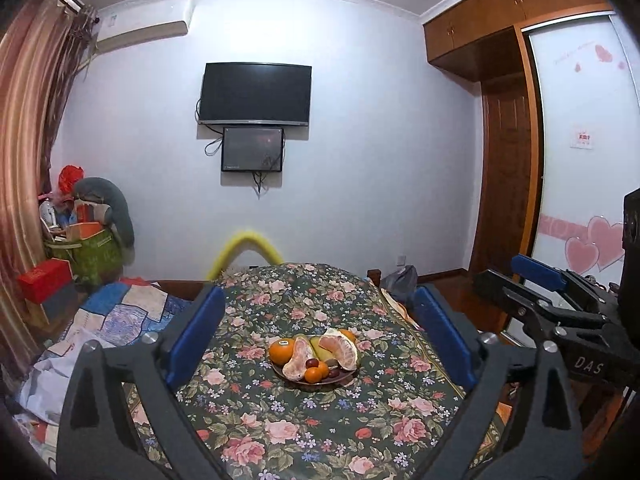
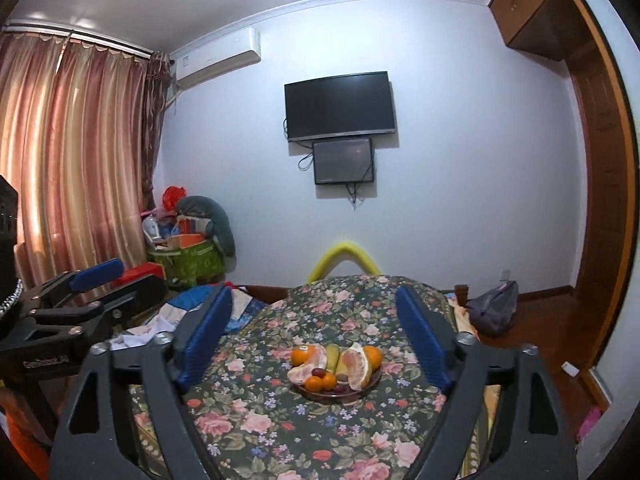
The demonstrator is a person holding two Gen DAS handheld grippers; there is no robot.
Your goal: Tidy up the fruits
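Heaped on a dark round plate [image 1: 338, 381] at lower centre, on the floral bedspread [image 1: 280, 432] — orange tangerines [image 1: 281, 351], peeled pomelo halves [image 1: 340, 349], green pears [image 2: 332, 357]. Left tongs [image 1: 318, 344] and right tongs [image 2: 316, 344] spread wide, gripping nothing.

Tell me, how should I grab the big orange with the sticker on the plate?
Pinch the big orange across its round middle, coming from above and the left, where nothing crowds it; a pomelo piece leans against its right. That is a judgement.
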